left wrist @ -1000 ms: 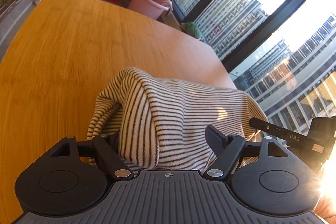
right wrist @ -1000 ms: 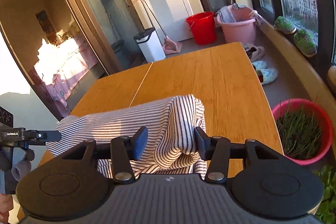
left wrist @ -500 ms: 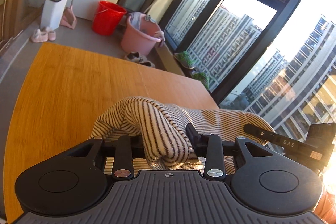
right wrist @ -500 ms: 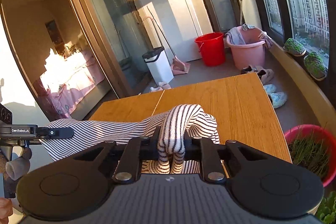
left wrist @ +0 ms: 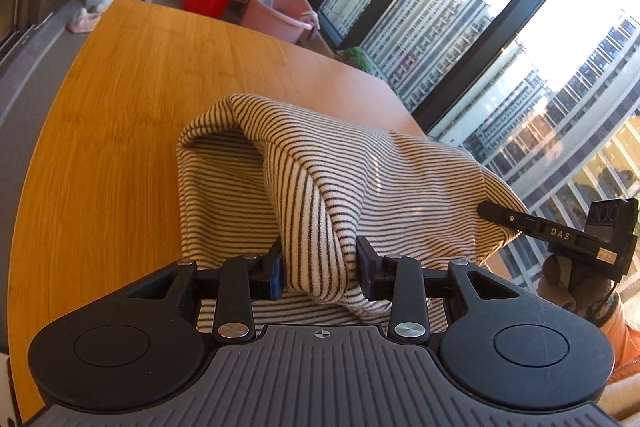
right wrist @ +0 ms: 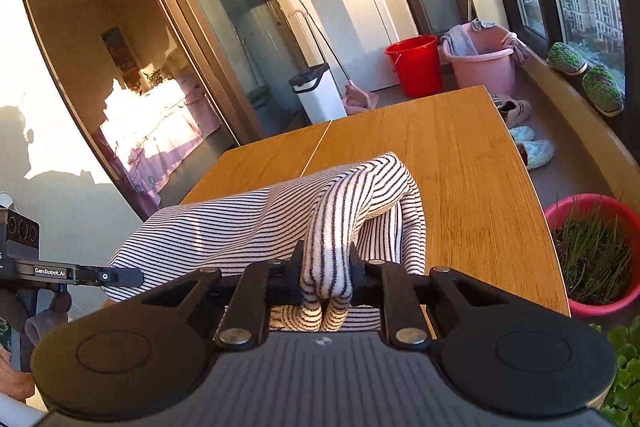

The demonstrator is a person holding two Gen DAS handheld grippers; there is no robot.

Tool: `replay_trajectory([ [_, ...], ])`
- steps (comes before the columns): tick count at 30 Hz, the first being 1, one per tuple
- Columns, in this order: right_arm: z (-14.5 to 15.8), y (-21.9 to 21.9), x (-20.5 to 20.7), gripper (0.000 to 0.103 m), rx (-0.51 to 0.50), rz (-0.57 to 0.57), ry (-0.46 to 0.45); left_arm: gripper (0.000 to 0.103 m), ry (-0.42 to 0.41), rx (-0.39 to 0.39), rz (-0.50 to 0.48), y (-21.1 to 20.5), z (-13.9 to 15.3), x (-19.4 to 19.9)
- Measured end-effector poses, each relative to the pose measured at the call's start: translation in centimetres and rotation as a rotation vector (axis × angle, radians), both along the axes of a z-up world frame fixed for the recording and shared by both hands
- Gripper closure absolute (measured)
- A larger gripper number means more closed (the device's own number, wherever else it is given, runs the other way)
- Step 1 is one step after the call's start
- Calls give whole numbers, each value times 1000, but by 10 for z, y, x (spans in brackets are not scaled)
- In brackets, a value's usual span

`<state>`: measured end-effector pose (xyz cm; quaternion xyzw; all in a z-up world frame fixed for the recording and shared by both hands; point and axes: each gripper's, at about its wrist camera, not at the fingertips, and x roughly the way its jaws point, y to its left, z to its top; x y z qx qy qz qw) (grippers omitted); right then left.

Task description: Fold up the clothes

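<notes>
Striped garment (left wrist: 360, 179) hangs bunched over the counter's (left wrist: 120, 115) near edge, pinched by left gripper (left wrist: 318, 269) fingers and right gripper (right wrist: 326, 273) fingers alike; "DAS" and "GenRobot.AI" read on their sides.

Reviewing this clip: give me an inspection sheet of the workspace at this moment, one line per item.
Surface: wooden table, with a seam line in the right wrist view.
Job's things: striped garment, bunched and lifted, held at two points.
Clutter: nothing seen on the table besides the garment.
Grippers: left gripper shut on a fold of it; right gripper shut on another fold.
Cables: nothing seen.
Surroundings: red bucket, pink tub, white bin, slippers, potted grass, windows facing tower blocks.
</notes>
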<state>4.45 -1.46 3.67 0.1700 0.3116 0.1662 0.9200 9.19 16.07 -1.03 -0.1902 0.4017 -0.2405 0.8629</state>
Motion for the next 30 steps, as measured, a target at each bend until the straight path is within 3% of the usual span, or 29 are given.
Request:
replay_trajectory([
  [3, -13, -1, 0, 82, 7, -17, 49, 55, 1, -62, 16, 6, -1, 6],
  [5, -19, 1, 3, 80, 22, -25, 58, 31, 1, -104, 26, 8, -1, 12],
  [7, -24, 4, 6, 75, 38, -33, 65, 24, 10, -122, 24, 4, -4, 20],
  [9, -30, 6, 9, 71, 54, -41, 72, 24, 26, -123, 19, -3, -8, 29],
  [10, -31, 11, 10, 71, 44, -42, 70, 28, 39, -112, 22, -6, -11, 32],
  [11, -31, 16, 12, 71, 30, -41, 66, 41, 53, -100, 26, -9, -15, 35],
  [14, -20, 28, 11, 84, -19, -10, 29, 68, 71, -83, 43, -12, -17, 40],
  [16, -9, 31, 7, 86, -20, 12, -5, 73, 46, -91, 51, -6, -9, 35],
  [22, 14, 32, -10, 87, 34, 77, -53, 76, -55, -37, 12, -6, 23, -4],
  [30, -10, 18, -32, 87, 105, 54, 45, 76, 13, -62, 10, 0, 4, -35],
])
